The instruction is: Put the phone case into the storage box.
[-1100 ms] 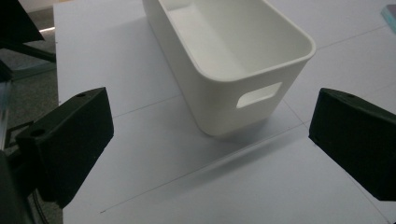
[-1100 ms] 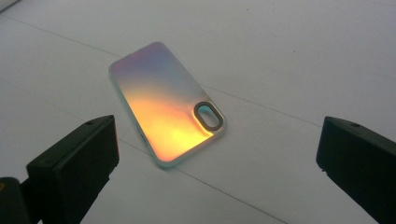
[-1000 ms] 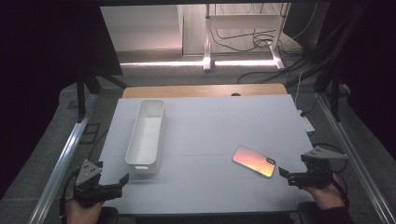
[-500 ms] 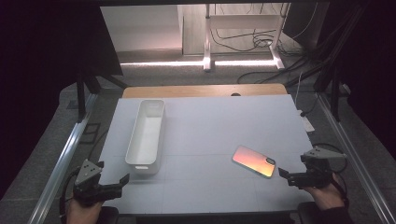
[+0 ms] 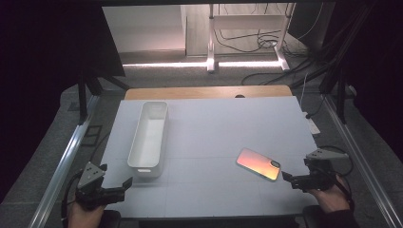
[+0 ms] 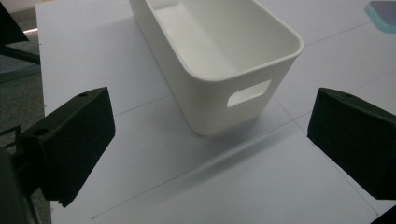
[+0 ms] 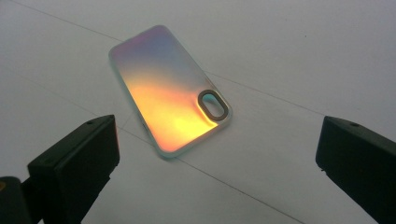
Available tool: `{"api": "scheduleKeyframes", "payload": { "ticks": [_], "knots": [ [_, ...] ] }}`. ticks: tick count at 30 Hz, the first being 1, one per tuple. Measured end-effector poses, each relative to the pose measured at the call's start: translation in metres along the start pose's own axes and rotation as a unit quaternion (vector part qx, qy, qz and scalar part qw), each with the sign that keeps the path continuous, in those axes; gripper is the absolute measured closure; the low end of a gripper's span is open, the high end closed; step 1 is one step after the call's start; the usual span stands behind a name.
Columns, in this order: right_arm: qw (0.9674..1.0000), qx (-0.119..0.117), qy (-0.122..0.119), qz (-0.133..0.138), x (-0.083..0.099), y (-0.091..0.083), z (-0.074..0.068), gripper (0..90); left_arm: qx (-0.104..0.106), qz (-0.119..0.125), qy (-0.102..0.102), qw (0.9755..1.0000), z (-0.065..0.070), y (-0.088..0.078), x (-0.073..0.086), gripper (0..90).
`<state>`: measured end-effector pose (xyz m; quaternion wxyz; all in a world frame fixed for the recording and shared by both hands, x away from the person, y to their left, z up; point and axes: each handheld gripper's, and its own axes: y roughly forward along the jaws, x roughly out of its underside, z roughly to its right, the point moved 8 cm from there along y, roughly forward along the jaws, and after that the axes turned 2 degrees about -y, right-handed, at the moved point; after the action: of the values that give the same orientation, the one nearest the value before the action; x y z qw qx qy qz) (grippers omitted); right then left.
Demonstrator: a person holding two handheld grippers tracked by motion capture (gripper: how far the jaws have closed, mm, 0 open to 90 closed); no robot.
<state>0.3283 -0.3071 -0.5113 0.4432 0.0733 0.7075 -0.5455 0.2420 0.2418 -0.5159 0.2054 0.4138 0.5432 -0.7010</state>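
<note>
The right gripper [image 5: 288, 177], jaws wide, has crept a bit closer to the shiny phone case [image 5: 258, 164], probably to grab it next.

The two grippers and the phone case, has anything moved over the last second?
Hardly anything. The right gripper has crept slightly toward the phone case, jaws open, not touching it. The left gripper stays open at the table's near corner, aimed at the white bin. Phone case and bin lie where they were; nothing was grasped or released.
</note>
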Motion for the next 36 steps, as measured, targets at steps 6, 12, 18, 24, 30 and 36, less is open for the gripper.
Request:
{"api": "scheduleKeyframes", "payload": {
  "ticks": [6, 12, 18, 24, 30, 36],
  "knots": [
    [1.0, 0.0, -0.004, 0.003, -0.002, 0.001, -0.002, 0.0, 0.001, 0.0, -0.001, 1.0, 0.0, 0.0, 0.0, 1.5],
    [0.9999, -0.013, -0.006, -0.001, -0.002, 0.003, -0.004, 0.0, 0.001, 0.0, -0.001, 1.0, 0.0, 0.0, 0.0, 1.5],
    [0.9997, -0.018, -0.014, -0.008, -0.005, 0.008, -0.009, 0.0, 0.001, 0.0, -0.001, 1.0, 0.0, 0.0, 0.0, 1.5],
    [0.9996, -0.018, -0.021, -0.01, -0.009, 0.013, -0.011, 0.0, 0.001, 0.0, 0.0, 1.0, 0.0, 0.0, 0.0, 1.5],
    [0.9995, -0.021, -0.023, 0.001, -0.016, 0.018, -0.012, 0.0, 0.001, -0.001, -0.001, 1.0, 0.0, 0.0, 0.0, 1.5],
    [0.9997, -0.02, -0.017, 0.003, -0.02, 0.022, -0.012, 0.0, 0.001, -0.001, 0.0, 1.0, 0.0, 0.0, 0.0, 1.5]
  ]
}}
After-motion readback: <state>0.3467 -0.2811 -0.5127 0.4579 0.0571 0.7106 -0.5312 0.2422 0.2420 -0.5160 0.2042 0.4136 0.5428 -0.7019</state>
